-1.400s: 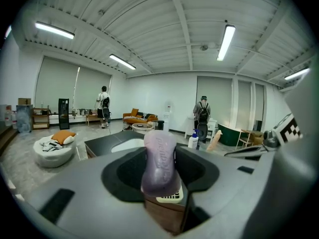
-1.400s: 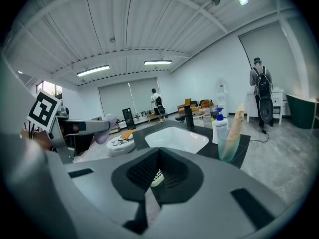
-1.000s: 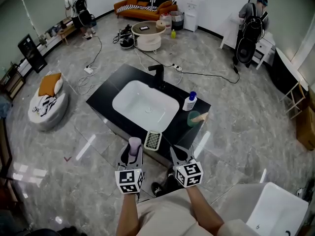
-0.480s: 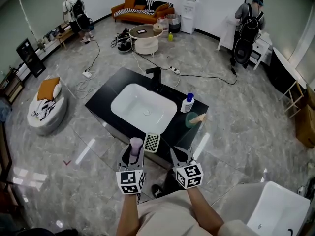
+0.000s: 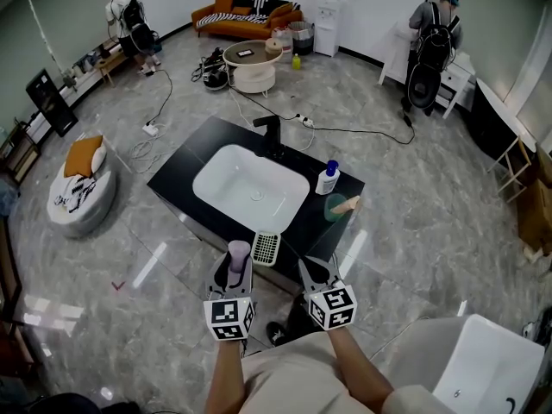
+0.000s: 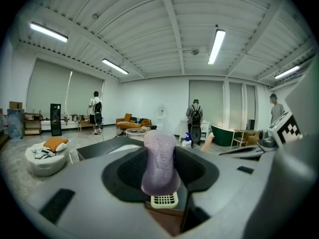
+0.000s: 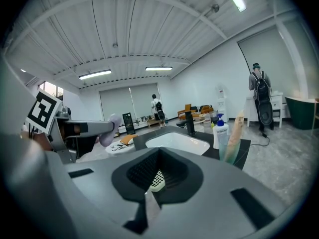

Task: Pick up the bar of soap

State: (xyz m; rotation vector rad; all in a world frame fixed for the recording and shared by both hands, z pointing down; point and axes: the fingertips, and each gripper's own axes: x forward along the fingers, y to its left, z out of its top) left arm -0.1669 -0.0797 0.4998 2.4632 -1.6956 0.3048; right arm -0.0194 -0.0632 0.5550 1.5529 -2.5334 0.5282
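Soap bar point(image 6: 159, 161) — lilac, standing on end — is clamped between my left fingers point(image 6: 124, 173), in the air just short of the near edge of the bench point(image 5: 341, 218), beside the slatted tray point(image 5: 268, 247). It looks light, stiff and likely slick, so I'd squeeze the broad faces mid-length, gently. My right fingers point(image 7: 134, 176) hang parted and empty — open floor point(image 5: 129, 257) lies all round.

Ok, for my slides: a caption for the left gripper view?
Left gripper holds a lilac soap bar upright, white soap dish just beyond.
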